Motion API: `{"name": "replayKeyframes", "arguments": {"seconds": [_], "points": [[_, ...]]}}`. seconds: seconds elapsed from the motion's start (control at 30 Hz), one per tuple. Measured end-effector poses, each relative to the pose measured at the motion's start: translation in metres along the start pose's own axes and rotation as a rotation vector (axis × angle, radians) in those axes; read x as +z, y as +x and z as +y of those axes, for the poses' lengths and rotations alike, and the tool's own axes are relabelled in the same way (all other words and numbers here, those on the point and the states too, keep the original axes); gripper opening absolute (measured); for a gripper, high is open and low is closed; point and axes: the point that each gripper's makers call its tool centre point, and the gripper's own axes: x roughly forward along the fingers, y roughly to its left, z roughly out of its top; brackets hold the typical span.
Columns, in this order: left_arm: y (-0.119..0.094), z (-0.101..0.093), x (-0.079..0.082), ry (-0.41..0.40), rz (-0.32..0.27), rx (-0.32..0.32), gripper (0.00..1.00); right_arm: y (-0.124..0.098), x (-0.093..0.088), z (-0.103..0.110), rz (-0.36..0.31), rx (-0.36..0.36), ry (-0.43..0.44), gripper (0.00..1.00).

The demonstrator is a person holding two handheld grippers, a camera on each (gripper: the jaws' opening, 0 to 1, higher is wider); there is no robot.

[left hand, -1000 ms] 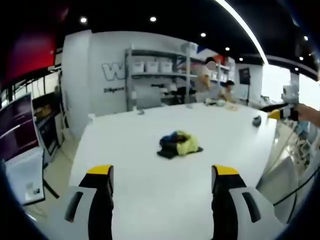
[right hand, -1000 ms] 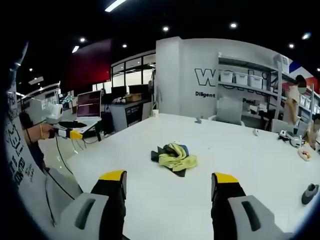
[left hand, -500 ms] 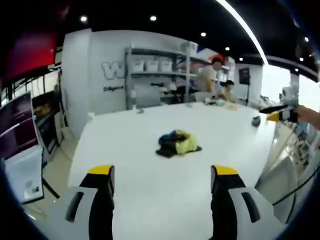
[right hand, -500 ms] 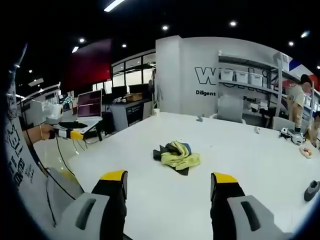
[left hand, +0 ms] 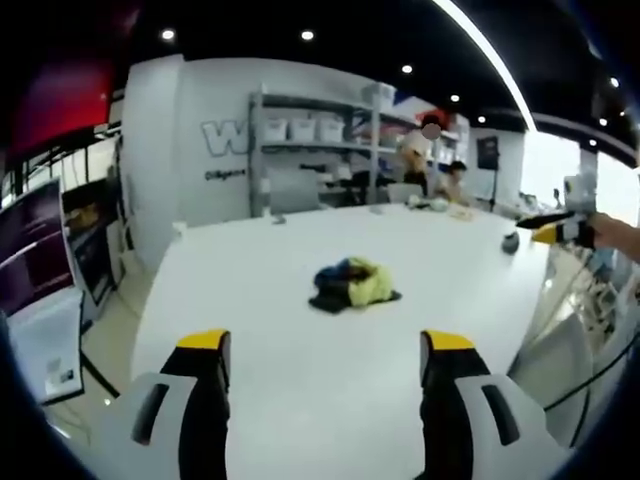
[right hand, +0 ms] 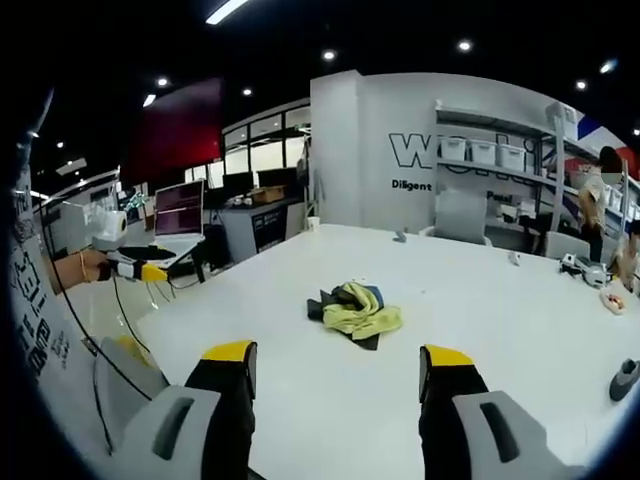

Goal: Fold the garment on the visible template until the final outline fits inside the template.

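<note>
Nothing folded yet: garment (left hand: pixel 351 284) bunched mid-counter (left hand: pixel 260 360) (no template outline discernible). Left claw (left hand: pixel 325 345) and right claw (right hand: pixel 338 355) spread, empty, well short of garment.

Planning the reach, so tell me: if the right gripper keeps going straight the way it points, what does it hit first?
Probably the crumpled garment on the white table; it lies ahead between the open jaws of the right gripper, though depth is unclear.
</note>
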Motion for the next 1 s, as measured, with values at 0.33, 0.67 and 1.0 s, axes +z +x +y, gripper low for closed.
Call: {"name": "replayKeyframes", "arguments": {"seconds": [0.33,0.67,1.0], "points": [[0.008,-0.004,0.002,0.000,0.009,-0.012,0.70,0.012,0.001,0.000,0.006,0.011,0.002,0.62],[0.024,0.000,-0.001,0.032,0.050,-0.018,0.70,0.023,-0.005,0.004,0.025,0.023,0.007,0.62],[0.041,0.009,0.004,0.041,0.051,-0.039,0.69,0.038,0.005,-0.007,0.025,0.035,-0.014,0.61]]}}
